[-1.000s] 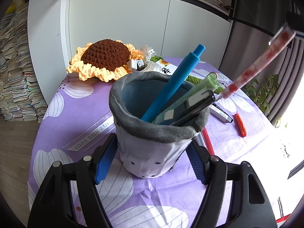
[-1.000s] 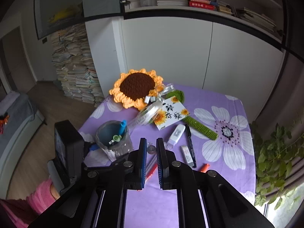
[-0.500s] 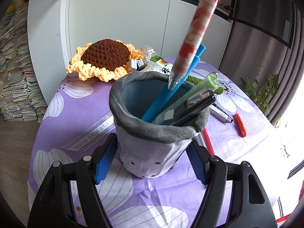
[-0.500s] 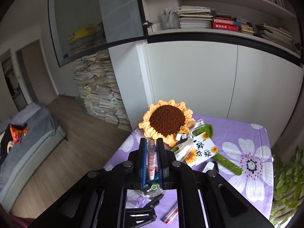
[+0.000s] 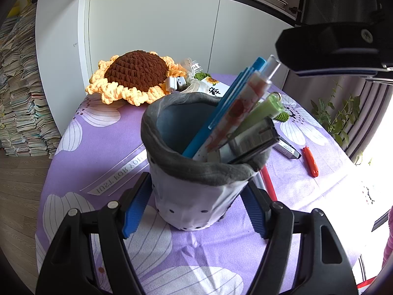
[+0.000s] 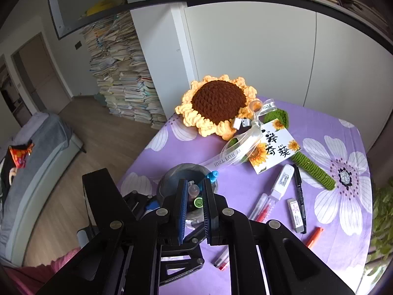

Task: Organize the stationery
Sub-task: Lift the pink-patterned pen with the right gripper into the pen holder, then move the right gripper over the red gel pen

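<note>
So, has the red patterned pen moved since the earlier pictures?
Yes. The red patterned pen has gone down into the pen holder; in the left wrist view it now leans beside the blue pen, no longer above the rim.

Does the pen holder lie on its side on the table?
No, the pen holder stands upright between the left gripper's blue pads, its open mouth up and pens sticking out.
</note>
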